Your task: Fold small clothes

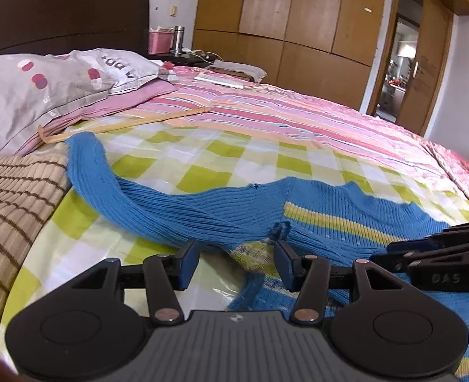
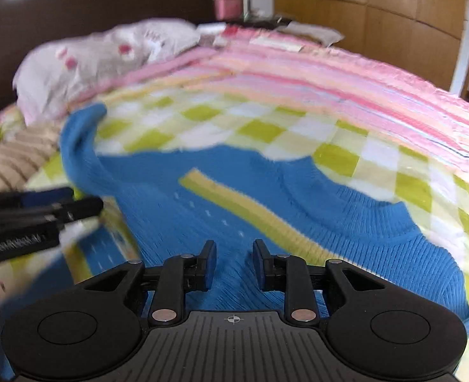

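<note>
**Blue sweater lies crosswise ahead of both claws**

Blue knit, with a yellow stripe, is spread flat on the checked green-and-white cloth (image 1: 202,146) that covers the bed. The sweater (image 1: 330,219) runs side to side in front of the left claw (image 1: 236,262), its long sleeve (image 1: 100,184) trailing away to the left and forward toward the pillow (image 1: 43,89). Left claw stands open, fingers well apart, low over the underarm corner where the sleeve joins the body; no cloth sits between them. Right claw (image 2: 232,264) is also open, with a narrower gap, hovering over the chest just beside the stripe (image 2: 266,219), the collar (image 2: 377,219) off to its right. That view is blurred, so contact cannot be judged. Being nearer the sleeve, the left claw looks better placed to pinch it and carry it rightward across the body.
</note>
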Tool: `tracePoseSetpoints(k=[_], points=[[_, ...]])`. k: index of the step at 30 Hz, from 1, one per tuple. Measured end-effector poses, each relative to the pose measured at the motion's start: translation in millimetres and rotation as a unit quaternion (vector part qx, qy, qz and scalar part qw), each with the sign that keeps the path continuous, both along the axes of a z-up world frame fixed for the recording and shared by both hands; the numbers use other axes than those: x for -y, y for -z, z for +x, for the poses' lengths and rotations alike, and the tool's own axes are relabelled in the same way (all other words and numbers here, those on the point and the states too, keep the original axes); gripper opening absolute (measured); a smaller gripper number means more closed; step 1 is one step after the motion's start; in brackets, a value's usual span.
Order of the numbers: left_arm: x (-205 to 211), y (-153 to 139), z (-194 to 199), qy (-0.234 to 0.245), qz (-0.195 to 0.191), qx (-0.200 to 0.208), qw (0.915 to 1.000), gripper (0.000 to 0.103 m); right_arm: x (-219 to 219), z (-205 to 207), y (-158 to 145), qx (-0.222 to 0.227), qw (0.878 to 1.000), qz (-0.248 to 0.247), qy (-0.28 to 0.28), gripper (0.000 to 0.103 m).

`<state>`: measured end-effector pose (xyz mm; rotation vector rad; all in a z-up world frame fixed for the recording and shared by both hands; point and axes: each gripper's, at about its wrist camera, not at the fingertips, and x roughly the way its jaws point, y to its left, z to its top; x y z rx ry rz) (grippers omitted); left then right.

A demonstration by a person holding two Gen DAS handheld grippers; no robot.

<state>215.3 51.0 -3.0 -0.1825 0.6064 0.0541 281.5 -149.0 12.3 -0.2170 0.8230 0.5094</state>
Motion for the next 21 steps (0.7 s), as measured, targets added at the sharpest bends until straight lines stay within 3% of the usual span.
tracePoseSetpoints(k=[5,7,10,14,16,17,19,21], points=[[2.6,2.4,0.3,0.005,0.004,-0.001,1.0,0.056,-1.4,6.8,10.3,-0.021,0.999,-0.019,-0.025,0.034],[3.3,3.5,0.9,0.004,0.004,-0.002,1.0,0.056,0.5,9.4,8.0,-0.025,0.999,-0.025,-0.014,0.01],[4.2,3.8,0.6,0.005,0.005,-0.002,1.0,0.056,9.1,14.0,5.5,-0.022,0.999,-0.03,0.01,0.002],[5.1,4.6,0.9,0.006,0.009,-0.002,0.9999,0.056,20.7,22.7,5.4,-0.004,0.998,-0.037,0.06,0.002],[4.7,5.3,1.3,0.006,0.01,-0.003,0.9999,0.056,19.7,22.5,6.0,-0.003,0.998,-0.038,0.052,0.003],[4.1,5.2,1.4,0.005,0.01,-0.003,0.9999,0.056,17.0,21.2,5.7,0.005,0.998,-0.046,0.051,0.004],[2.4,4.3,1.3,0.002,0.009,-0.001,1.0,0.056,12.9,16.0,1.3,0.033,0.996,-0.057,0.056,0.015],[-1.3,2.6,1.0,-0.004,0.008,0.003,1.0,0.056,10.1,4.5,-8.0,0.066,0.995,-0.049,0.059,0.015]])
